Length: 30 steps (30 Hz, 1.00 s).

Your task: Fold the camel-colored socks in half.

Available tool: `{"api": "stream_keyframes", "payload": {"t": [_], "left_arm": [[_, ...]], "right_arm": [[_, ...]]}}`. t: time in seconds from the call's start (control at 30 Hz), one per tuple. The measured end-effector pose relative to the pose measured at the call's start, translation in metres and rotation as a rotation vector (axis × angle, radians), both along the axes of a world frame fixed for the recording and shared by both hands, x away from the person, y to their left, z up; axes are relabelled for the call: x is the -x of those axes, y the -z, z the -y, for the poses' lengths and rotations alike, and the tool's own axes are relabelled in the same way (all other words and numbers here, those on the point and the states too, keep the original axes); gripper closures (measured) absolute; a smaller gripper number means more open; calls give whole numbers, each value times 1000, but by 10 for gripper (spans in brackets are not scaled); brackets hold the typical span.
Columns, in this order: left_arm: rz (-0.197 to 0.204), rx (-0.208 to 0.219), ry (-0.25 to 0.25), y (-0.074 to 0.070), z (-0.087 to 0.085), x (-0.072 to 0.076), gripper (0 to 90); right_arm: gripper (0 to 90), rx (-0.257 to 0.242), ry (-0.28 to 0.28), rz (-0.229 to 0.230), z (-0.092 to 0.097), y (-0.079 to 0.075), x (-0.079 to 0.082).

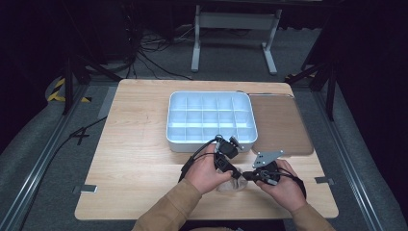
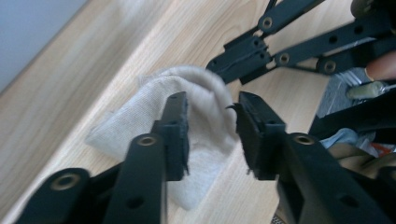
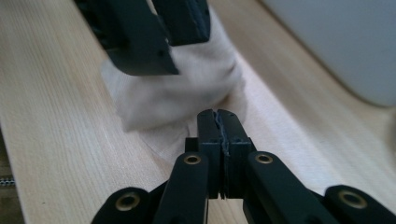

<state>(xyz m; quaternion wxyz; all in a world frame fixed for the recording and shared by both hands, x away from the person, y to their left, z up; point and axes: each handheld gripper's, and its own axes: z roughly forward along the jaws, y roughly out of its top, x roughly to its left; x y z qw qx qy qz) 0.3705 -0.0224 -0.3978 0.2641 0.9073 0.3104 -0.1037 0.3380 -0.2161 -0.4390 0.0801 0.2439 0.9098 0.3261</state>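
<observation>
Your cloth sits bunched on the counter near the tray. Left claw is spread around it, right claw pinching its edge. Folding's barely started, I reckon.

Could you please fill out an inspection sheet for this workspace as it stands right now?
Surface: light wooden table, with a brown mat at its right.
Job's things: small beige cloth bunched on the table near the front edge; white compartment tray behind it, compartments look empty.
Clutter: nothing seen.
Grippers: left gripper open, jaws either side of the cloth, not pressing; right gripper shut, tips at the cloth's edge, pinch on it uncertain.
Cables: black cable looping from the left gripper; more cables on the floor behind.
Surroundings: grey carpet, white table frame, dark backdrop.
</observation>
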Motion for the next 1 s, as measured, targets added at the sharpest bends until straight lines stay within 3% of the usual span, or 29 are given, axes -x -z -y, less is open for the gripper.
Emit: {"api": "stream_keyframes", "payload": {"t": [0.07,0.23,0.37,0.53,0.67,0.8,0.9,1.0], "left_arm": [[19,19,-13,-5,-6,2,622],[49,14,-36,-11,-21,4,628],[53,1,-76,-11,-37,6,658],[55,-12,-93,-5,-48,6,688],[55,-27,-93,-2,-49,7,724],[76,-17,-94,1,-42,6,821],[100,-2,-59,6,-32,4,884],[121,-23,-28,13,-21,2,896]], "right_arm": [[893,-8,7,13,2,-7,1],[894,-34,11,46,2,-20,2],[893,-68,-36,75,-11,-30,6],[873,-80,-94,58,-32,-27,7],[866,-68,-119,41,-44,-19,5],[862,-40,-108,24,-43,-12,4],[861,-40,-92,24,-37,-13,4],[859,-39,-82,24,-33,-13,5]]}}
